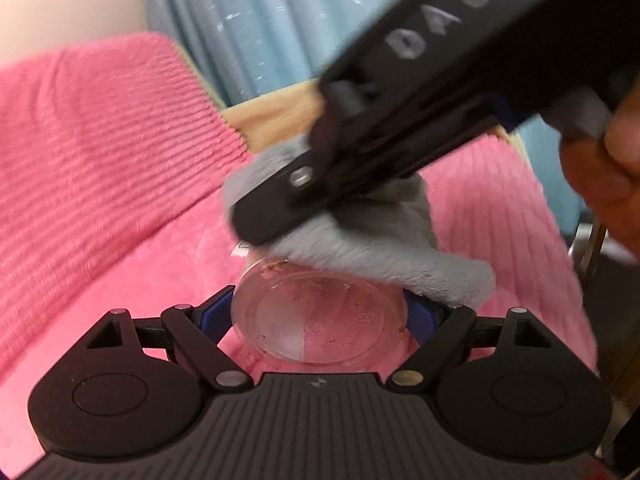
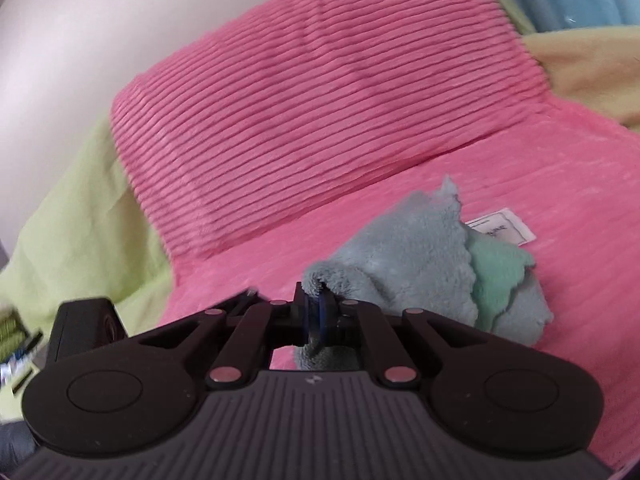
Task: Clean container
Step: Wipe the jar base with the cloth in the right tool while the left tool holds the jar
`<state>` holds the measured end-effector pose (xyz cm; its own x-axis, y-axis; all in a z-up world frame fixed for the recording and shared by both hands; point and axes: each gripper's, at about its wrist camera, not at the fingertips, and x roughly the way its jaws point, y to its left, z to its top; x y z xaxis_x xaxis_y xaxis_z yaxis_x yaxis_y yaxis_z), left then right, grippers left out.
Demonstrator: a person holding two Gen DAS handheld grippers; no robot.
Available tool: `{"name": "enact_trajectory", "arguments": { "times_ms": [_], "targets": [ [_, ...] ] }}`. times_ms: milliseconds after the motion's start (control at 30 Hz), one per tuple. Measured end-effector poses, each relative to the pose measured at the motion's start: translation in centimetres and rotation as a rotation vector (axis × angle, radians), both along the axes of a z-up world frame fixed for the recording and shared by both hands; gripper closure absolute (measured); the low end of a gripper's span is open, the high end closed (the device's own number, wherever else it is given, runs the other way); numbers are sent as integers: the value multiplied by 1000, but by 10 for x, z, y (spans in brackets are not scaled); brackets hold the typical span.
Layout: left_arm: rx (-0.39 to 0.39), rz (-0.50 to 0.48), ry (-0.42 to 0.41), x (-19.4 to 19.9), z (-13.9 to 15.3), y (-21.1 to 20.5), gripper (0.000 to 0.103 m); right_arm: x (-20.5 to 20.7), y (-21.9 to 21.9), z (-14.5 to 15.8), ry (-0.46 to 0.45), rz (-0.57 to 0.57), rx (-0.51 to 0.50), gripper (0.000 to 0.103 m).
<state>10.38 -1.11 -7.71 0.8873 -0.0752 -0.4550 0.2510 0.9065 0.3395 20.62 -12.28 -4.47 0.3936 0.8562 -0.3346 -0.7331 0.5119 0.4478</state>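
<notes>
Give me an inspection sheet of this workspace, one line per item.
Surface: pink ribbed bedding with a matching pillow.
Job's things: clear container, specks on its base; grey cloth pressed on its far side.
Clutter: white label behind the cloth.
Grippers: left gripper clamps the container; right gripper pinches the cloth.
Cables: nothing seen.
Surroundings: blue curtain, green blanket, pale wall.

Pink ribbed cushion (image 2: 320, 92) — blue curtain (image 1: 256, 20) behind.
</notes>
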Motion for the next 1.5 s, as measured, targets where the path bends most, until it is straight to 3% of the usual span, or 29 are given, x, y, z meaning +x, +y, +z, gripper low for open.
{"name": "enact_trajectory", "arguments": {
  "times_ms": [67,133,200,300,467,633,733,900,1033,1300,1367,1500],
  "targets": [
    [63,-18,-16,-2,-2,-7,18,-1,2,0,-12,-1,-11,101],
    [107,-30,-27,-4,-4,-14,18,6,-4,-1,-19,-112,-9,101],
    [98,-30,-29,-4,-3,-15,18,13,-12,-3,1,-183,15,101],
    [-2,-12,4,0,2,-8,16,16,-17,-5,16,-223,34,101],
    [-306,15,81,8,13,20,15,15,-18,-5,7,-218,27,101],
    [-466,21,125,15,13,34,17,15,-20,-3,13,-217,27,101],
    [-422,13,111,16,12,33,18,12,-19,-1,15,-196,21,100],
    [-221,11,54,7,11,14,18,-4,-2,2,-9,2,-10,99],
    [-73,-18,17,3,8,-3,18,-12,10,1,-38,76,-49,102],
    [-3,-46,-5,0,7,-13,18,14,-20,-4,30,-218,38,102],
    [-53,-42,13,2,9,-10,17,16,-22,-6,34,-223,43,102],
    [-365,-13,75,9,19,20,15,11,-22,-3,2,-227,14,102]
  ]
}}
